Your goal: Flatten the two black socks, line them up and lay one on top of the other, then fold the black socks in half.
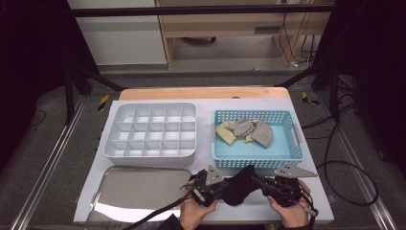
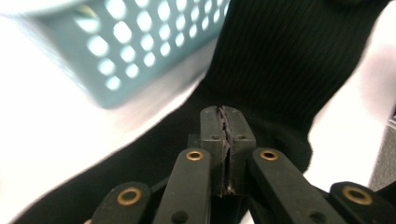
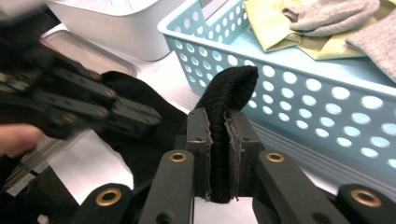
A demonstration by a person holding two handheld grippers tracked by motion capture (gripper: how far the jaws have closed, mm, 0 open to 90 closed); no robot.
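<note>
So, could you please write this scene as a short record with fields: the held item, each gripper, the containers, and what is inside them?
held item: black sock, stretched between both grippers above the white table
left gripper: shut on the sock's thin edge
right gripper: shut on a thick fold of the sock
blue basket: grey socks and yellow socks
white divided box: every compartment empty
metal tray: empty

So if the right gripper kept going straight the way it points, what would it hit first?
Probably the blue basket: beyond the black sock clamped in the right gripper, its perforated wall lies ahead, though depth is unclear.
</note>
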